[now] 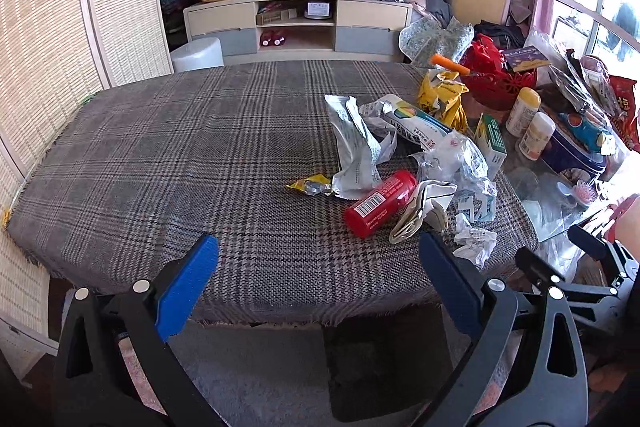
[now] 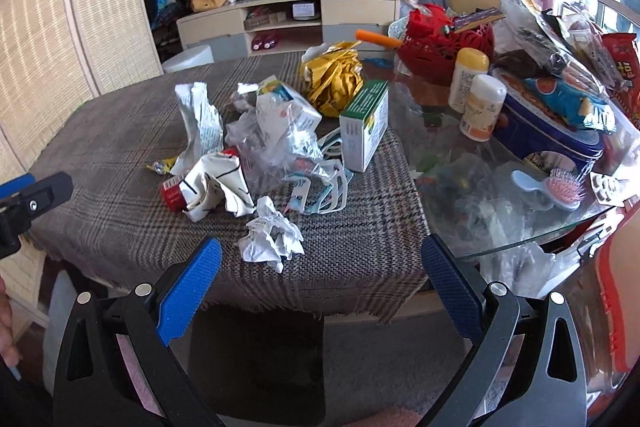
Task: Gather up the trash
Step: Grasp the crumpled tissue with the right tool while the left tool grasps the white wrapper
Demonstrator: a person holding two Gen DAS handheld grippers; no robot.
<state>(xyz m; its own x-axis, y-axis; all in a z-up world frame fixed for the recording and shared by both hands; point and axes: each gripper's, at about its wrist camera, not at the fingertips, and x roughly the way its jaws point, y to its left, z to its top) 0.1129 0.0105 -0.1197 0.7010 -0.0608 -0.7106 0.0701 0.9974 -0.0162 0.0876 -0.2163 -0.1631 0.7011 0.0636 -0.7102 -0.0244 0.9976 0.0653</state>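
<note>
Both are wide open and hold nothing: the left hand-held gripper (image 1: 318, 253) and the right hand-held gripper (image 2: 320, 259) hang just off the near edge of the table (image 1: 160, 155). The trash lies on the checked cloth. Nearest is a crumpled paper ball (image 2: 272, 239), so light it could slide away when pushed. Behind it, the red can (image 1: 378, 203) lies on its side and might roll. Farther back, the clear plastic wrap (image 2: 276, 143) touches the green box (image 2: 366, 125), so a grab there may drag both.
</note>
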